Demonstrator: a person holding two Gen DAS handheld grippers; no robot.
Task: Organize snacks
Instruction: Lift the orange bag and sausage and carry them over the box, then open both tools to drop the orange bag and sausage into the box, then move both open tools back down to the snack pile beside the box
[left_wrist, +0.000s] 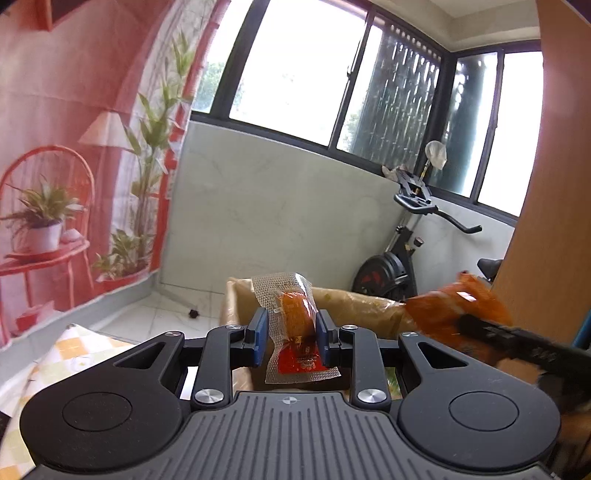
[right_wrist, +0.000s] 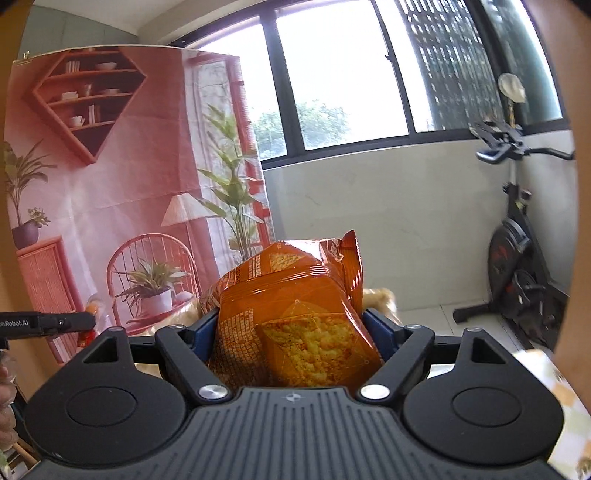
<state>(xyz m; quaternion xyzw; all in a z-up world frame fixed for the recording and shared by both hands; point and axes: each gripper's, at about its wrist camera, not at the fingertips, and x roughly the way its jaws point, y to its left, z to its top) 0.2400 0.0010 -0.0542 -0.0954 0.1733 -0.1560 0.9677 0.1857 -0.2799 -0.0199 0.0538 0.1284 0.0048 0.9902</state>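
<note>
Your left gripper is clamped on a small clear snack packet with an orange piece inside and a red label at its lower end; both blue pads press on its sides. The packet stands roughly upright between the pads, top edge tilted a little right, held up in the air. Behind and below it sits an open cardboard box with tape on its rim.

Your right gripper is closed on a big orange chip bag, jaws set wide, the blue pads against both sides of the bag. The bag fills the gap and bulges up above the fingers, its crimped end pointing up and right. In the left wrist view the same bag shows as an orange blur at right, just beside the brown panel, with the dark finger of the right gripper across it.

In the right wrist view the left gripper pokes in from the left edge, near the printed backdrop.

A checked cloth covers the counter at lower left. An exercise bike stands by the window wall.
</note>
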